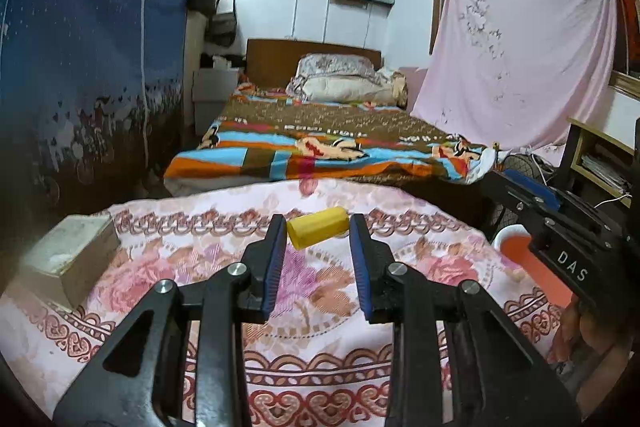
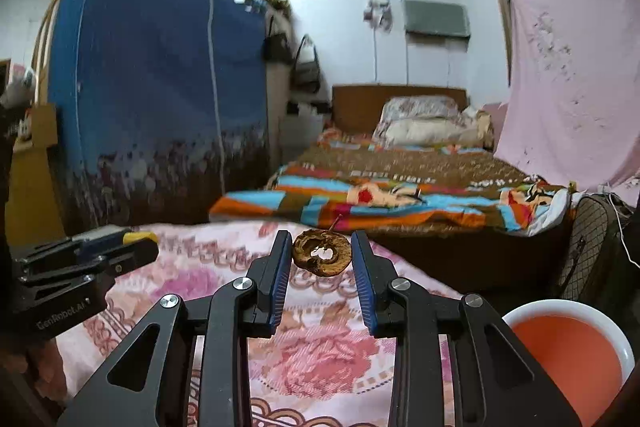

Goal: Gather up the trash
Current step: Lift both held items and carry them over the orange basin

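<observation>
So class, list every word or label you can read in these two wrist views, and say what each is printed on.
"DAS": white letters on the black body of the right gripper, cut off by the frame edge.
"GenRobot.AI": on the black body of the left gripper, blurred but legible.
The bedspread carries lettering too blurred to read.

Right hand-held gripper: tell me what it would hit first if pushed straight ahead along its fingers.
Already clamping a browned apple core, the right hand-held gripper points across the floral cloth toward the bed. The bed's near edge looks first in line, though depth is unclear.
</observation>
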Demonstrator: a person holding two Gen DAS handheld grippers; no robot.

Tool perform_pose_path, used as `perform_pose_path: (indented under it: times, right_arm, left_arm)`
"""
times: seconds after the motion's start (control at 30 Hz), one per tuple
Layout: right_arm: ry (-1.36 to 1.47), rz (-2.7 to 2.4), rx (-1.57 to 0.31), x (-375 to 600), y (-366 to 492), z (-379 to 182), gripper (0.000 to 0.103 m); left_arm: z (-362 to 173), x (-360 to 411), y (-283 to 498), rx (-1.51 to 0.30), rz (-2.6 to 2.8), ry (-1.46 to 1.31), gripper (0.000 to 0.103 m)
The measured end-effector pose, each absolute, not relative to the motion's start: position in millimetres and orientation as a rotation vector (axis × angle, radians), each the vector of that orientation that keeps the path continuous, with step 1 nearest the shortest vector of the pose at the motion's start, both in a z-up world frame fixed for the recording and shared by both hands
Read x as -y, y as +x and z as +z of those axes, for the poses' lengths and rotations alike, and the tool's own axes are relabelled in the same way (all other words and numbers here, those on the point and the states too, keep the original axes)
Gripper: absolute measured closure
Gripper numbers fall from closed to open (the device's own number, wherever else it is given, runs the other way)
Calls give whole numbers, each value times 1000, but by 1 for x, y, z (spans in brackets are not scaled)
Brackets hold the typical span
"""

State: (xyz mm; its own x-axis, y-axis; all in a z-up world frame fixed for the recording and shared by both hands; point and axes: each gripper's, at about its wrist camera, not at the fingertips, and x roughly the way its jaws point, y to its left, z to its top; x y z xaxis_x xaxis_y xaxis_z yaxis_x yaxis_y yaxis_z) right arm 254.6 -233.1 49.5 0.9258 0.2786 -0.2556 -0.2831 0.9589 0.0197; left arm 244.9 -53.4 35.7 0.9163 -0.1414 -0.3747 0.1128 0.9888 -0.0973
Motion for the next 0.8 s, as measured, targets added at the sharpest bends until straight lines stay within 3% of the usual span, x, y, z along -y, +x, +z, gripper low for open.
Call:
perform_pose_path:
  times: [0.8]
  right_arm:
    - [50,103,2,299,205,78,74]
  left_arm:
    - [76,125,218,-211,-278,18,87]
